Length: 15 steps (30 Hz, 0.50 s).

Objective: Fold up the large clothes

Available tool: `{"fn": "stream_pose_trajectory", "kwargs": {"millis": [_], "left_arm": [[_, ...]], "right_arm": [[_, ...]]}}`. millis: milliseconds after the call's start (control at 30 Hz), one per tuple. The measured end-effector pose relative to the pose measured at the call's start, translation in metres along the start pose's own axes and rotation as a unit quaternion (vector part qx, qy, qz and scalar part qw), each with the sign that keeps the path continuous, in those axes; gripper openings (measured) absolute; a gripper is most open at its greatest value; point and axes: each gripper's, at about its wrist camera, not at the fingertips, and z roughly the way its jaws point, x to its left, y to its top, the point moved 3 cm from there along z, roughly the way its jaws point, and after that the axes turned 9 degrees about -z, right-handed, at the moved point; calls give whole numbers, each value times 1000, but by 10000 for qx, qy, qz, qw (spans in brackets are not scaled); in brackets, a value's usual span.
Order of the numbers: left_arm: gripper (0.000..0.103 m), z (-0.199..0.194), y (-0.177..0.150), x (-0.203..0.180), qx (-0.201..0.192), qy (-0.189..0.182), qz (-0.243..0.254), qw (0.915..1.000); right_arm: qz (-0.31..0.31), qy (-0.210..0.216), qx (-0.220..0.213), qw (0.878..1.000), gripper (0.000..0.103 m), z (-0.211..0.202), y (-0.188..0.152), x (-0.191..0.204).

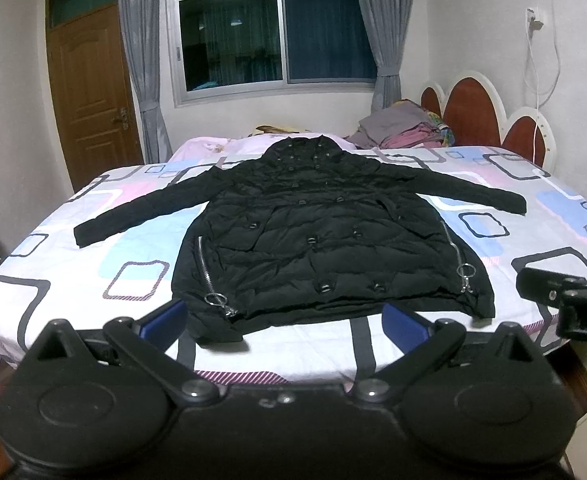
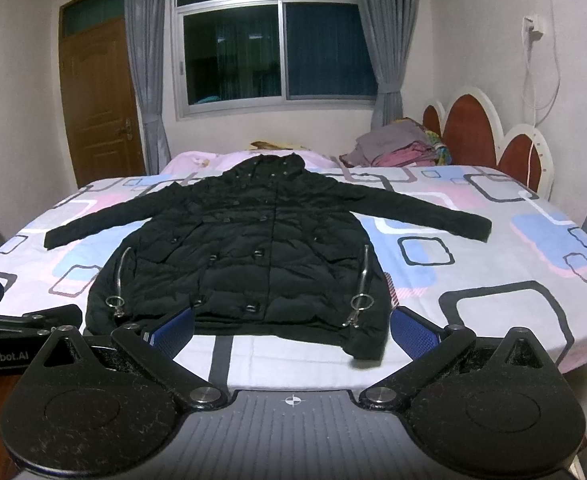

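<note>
A black hooded puffer jacket (image 1: 317,240) lies flat, front up, on the bed, sleeves spread to both sides and hood toward the far edge; it also shows in the right wrist view (image 2: 249,256). My left gripper (image 1: 285,324) is open and empty, held just in front of the jacket's hem, blue pads wide apart. My right gripper (image 2: 291,330) is open and empty, also just short of the hem. The right gripper's body shows at the right edge of the left wrist view (image 1: 569,292); the left gripper's shows at the left edge of the right wrist view (image 2: 17,328).
The bed (image 1: 93,280) has a sheet with pink, blue and grey squares. A pile of folded clothes (image 1: 405,128) sits at the far right by the red headboard (image 1: 473,112). Behind are a window with grey curtains (image 1: 269,36) and a wooden door (image 1: 89,88).
</note>
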Motion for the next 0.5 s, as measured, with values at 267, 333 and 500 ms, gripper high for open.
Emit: {"fn": "stream_pose_trajectory", "kwargs": {"millis": [267, 333, 500], "left_arm": [[103, 0, 1, -1, 2, 6, 25, 10000], [103, 0, 1, -1, 3, 8, 23, 10000], [103, 0, 1, 0, 3, 14, 28, 10000]], "right_arm": [[-1, -1, 1, 10000, 103, -1, 1, 0], [-9, -8, 9, 10000, 103, -1, 1, 0], [-9, 2, 4, 10000, 103, -1, 1, 0]]}}
